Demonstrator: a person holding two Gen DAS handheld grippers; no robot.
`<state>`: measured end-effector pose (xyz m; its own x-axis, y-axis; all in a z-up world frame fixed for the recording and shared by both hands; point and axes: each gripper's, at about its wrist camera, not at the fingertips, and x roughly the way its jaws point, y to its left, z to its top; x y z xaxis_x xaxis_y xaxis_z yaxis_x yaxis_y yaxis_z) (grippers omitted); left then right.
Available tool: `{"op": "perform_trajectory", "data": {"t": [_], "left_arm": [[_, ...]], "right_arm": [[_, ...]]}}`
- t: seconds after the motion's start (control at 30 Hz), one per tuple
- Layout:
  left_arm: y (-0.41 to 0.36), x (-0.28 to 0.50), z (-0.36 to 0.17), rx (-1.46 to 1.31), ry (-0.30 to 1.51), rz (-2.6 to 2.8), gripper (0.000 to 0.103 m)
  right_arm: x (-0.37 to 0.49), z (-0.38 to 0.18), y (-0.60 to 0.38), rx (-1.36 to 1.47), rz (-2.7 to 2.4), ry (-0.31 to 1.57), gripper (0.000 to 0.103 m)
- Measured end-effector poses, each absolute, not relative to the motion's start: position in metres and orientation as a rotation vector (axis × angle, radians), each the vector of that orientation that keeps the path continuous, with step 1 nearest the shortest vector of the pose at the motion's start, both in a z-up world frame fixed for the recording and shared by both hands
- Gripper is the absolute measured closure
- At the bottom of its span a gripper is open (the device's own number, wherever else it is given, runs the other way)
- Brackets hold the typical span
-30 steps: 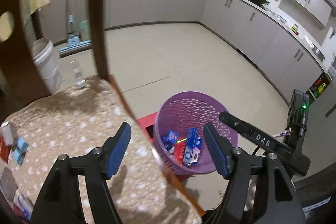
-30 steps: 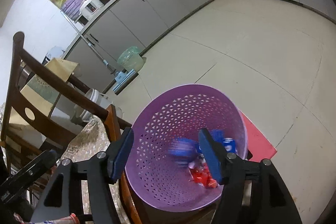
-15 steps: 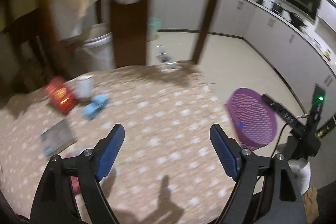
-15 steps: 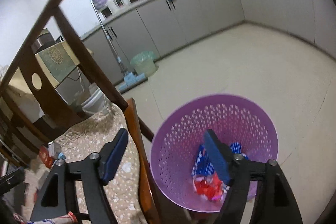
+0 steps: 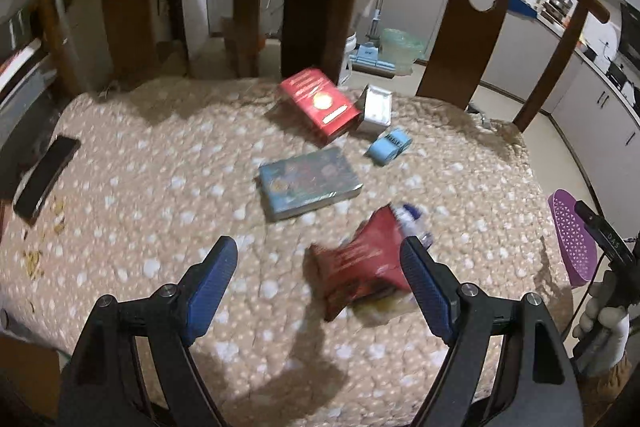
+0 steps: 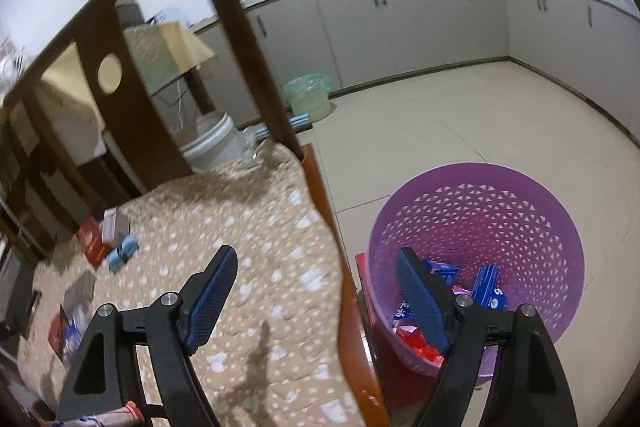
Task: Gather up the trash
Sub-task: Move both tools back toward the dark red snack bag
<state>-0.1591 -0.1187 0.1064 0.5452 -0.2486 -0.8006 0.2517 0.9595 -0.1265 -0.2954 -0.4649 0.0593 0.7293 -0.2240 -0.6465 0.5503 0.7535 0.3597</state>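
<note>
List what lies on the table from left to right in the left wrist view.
Black flat phone → teal flat box → red rectangular box → crumpled red snack wrapper → small light blue pack.

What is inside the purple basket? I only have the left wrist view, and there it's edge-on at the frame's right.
Observer: Blue packets and a red wrapper lie in the basket.
Operator: Is the right gripper holding anything?
Observer: No, the right gripper is open and empty, over the table edge.
Operator: Does the basket sit on the table?
Observer: No, it stands below the table, on something red beside it.
</note>
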Motion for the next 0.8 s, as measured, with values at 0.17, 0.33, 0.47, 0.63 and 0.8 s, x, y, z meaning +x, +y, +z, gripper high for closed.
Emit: {"op": "perform_trajectory", "data": {"t": [0.17, 0.33, 0.47, 0.63, 0.8], "left_arm": [[-0.123, -0.162, 0.097, 0.010, 0.973, -0.323, 0.021], [-0.137, -0.156, 0.091, -0.029, 1.002, -0.383, 0.020], [-0.148, -0.141, 0.071, -0.012, 1.051, -0.364, 0.020], [-0.101, -0.131, 0.065, -0.182, 1.066, -0.276, 0.020], [-0.063, -0.133, 0.077, -0.205, 1.015, -0.205, 0.020]], "right_arm": [[-0.286, 0.054, -0.453, 0.541, -0.415, 0.662, 0.018], [-0.280, 0.051, -0.448, 0.526, -0.400, 0.682, 0.018], [-0.280, 0.050, -0.448, 0.530, -0.398, 0.690, 0.018], [-0.280, 0.048, -0.446, 0.514, -0.398, 0.700, 0.018], [-0.275, 0.047, -0.439, 0.490, -0.389, 0.711, 0.018]]}}
